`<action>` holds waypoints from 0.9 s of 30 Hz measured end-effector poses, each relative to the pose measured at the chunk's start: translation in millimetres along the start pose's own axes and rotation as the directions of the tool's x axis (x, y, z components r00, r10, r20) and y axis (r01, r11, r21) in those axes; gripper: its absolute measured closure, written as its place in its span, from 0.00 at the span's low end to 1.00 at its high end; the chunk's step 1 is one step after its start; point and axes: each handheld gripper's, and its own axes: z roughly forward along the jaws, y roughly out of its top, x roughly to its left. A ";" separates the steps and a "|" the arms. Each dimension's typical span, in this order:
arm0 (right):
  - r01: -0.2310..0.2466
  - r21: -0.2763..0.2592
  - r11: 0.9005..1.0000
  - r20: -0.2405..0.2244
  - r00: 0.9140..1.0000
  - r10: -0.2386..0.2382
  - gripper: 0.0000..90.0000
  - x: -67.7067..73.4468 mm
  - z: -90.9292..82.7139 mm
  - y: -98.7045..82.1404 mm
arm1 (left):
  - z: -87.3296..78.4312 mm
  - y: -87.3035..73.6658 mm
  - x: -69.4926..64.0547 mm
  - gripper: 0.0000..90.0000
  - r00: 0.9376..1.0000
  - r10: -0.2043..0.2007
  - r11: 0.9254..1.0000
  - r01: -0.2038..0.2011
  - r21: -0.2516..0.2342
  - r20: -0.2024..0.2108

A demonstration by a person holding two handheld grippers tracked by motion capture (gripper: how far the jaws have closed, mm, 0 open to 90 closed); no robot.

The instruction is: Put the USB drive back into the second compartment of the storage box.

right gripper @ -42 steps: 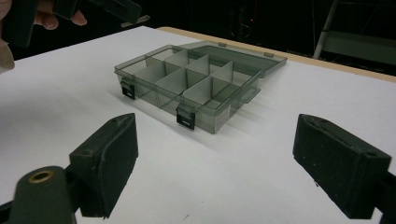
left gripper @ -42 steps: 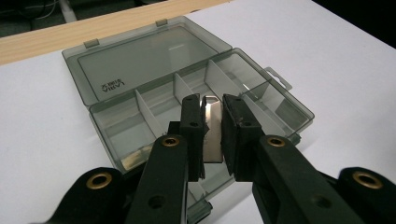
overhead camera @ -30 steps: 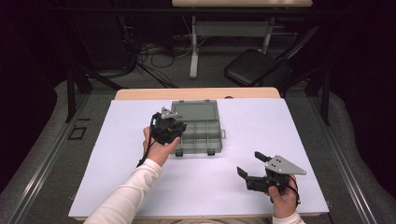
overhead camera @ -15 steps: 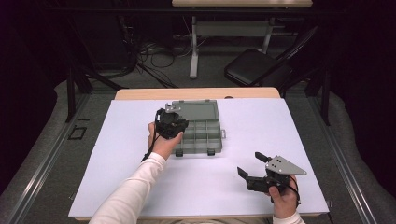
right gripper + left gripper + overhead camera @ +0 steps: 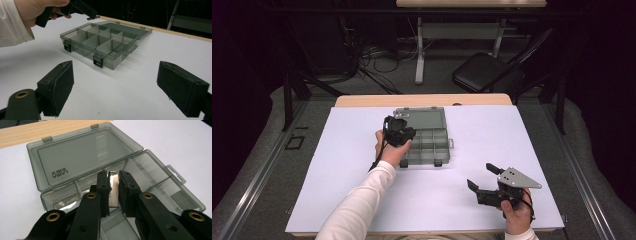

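A smoky grey plastic organizer box (image 5: 444,150) lies open at mid-table, its lid (image 5: 422,118) flat behind it and its dividers (image 5: 105,42) forming several compartments. My left gripper (image 5: 406,133) hangs over the box's left compartments. In the left gripper view it (image 5: 113,178) is shut on a small flat silvery piece (image 5: 114,188) with dark print, held upright above a compartment. My right gripper (image 5: 480,176) rests near the front right of the table, open and empty, its pads (image 5: 62,82) pointing toward the box (image 5: 105,56).
The white table cover (image 5: 522,140) spreads on all sides of the box, with a wooden strip (image 5: 362,101) behind it. A black chair (image 5: 484,72) and desk legs stand on the floor beyond. Two latches (image 5: 98,61) hang on the box's front wall.
My left gripper has shifted slightly right and forward, from the box's left edge to over its compartments. The right gripper has stayed still.
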 end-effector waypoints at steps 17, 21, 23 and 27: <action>0.002 0.000 1.000 0.002 1.000 -0.002 0.15 -0.2 -0.7 -0.1 | 26.7 -6.9 2.2 0.88 1.000 -0.017 0.999 0.018 0.049 -0.011; 0.003 0.001 1.000 0.001 1.000 -0.003 0.15 0.1 -0.6 -0.1 | 30.6 -8.0 2.0 0.88 1.000 -0.022 0.998 0.023 0.054 -0.020; 0.004 0.001 1.000 0.001 1.000 -0.004 0.15 0.2 -0.9 0.0 | 31.0 -8.1 2.1 0.88 1.000 -0.021 0.998 0.022 0.055 -0.021; 0.002 0.000 1.000 0.001 1.000 -0.002 0.15 -0.1 -0.9 -0.1 | 30.5 -7.8 2.6 0.88 0.999 -0.024 0.998 0.025 0.051 -0.025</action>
